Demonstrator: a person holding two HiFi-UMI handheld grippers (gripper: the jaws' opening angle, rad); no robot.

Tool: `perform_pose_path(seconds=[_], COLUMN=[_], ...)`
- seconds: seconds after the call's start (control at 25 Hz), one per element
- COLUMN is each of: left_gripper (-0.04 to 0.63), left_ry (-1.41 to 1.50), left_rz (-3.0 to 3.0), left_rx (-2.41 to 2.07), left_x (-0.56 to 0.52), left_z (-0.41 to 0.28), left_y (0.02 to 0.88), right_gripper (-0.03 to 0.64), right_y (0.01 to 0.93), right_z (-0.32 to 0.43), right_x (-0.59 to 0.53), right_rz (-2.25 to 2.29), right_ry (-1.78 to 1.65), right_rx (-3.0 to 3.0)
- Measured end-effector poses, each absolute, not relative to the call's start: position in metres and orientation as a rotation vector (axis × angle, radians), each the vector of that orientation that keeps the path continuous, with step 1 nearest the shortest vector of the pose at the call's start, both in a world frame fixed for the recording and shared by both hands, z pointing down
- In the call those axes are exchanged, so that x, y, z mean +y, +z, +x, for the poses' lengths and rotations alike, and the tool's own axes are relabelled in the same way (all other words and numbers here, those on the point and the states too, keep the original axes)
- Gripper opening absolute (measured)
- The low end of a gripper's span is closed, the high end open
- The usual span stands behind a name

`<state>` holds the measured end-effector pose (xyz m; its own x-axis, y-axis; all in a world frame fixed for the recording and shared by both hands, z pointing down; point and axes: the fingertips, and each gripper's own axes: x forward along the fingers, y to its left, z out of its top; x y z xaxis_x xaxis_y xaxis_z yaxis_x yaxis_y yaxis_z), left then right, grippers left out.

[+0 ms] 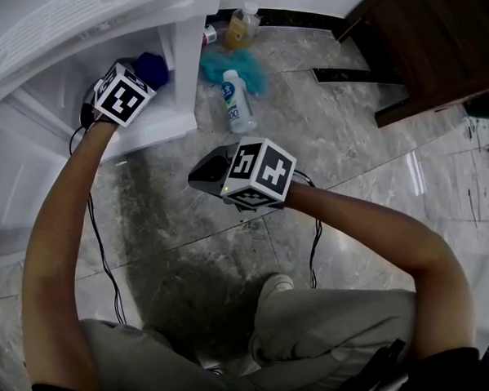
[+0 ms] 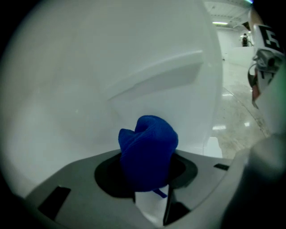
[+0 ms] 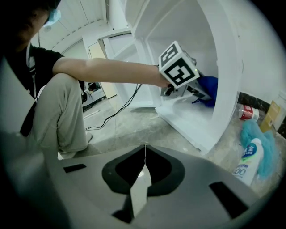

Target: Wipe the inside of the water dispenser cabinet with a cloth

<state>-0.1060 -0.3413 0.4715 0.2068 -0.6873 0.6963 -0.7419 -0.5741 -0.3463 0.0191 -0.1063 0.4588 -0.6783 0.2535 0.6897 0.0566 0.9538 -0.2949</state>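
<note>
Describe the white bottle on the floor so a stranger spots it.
Find the open white cabinet. Beside its outer wall a fluffy teal cloth lies on the floor, the white bottle against it. Unlike the amber bottle, it's blue-labelled and lying flat.

We read only "500" on the bottle (image 3: 248, 159) label, first digit unsure. Rest of label too small, nothing else legible.
</note>
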Motion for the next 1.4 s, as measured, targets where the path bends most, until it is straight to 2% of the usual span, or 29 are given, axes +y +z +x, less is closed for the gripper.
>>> perform_pose_path(seconds=[0.2, 0.48, 0.84, 0.88, 0.92, 0.96, 1.16, 1.4], left_gripper=[0.164, 0.164, 0.164, 0.164, 0.164, 0.164, 0.164, 0.164], left_ry=[1.405, 1.284, 1.413, 1.435, 1.449, 1.454, 1.445, 1.666], left_rz=[2.474, 2.557, 2.494, 2.477, 2.461, 2.45, 2.501, 2.598], left_rx=[-1.317, -1.183, -1.163, -1.185, -1.205, -1.223, -1.255, -1.236], left_x=[-0.304, -0.232, -0.137, -0.131, -0.127, -0.124, -0.123, -0.12], left_z=[-0.107, -0.092, -0.132, -0.142, -0.15, -0.157, -0.163, -0.14], left_y=[0.451, 0.424, 0.424, 0.426, 0.427, 0.428, 0.423, 0.419], right_gripper=[0.0, 0.0, 0.008, 0.052, 0.152, 0.225, 0.289, 0.357], right_y=[0.437, 0.385, 0.373, 0.371, 0.37, 0.368, 0.373, 0.388], right_z=[-0.007, -0.048, -0.103, -0.113, -0.123, -0.132, -0.155, -0.157], right_x=[-0.139, -0.189, -0.17, -0.165, -0.16, -0.155, -0.128, -0.119], right_rz=[-0.072, 0.141, -0.018, -0.043, -0.062, -0.077, -0.138, -0.162], right_ry=[0.36, 0.506, 0.612, 0.627, 0.643, 0.657, 0.699, 0.813], right_rx=[-2.38, -2.54, -2.608, -2.619, -2.626, -2.628, -2.586, -2.524])
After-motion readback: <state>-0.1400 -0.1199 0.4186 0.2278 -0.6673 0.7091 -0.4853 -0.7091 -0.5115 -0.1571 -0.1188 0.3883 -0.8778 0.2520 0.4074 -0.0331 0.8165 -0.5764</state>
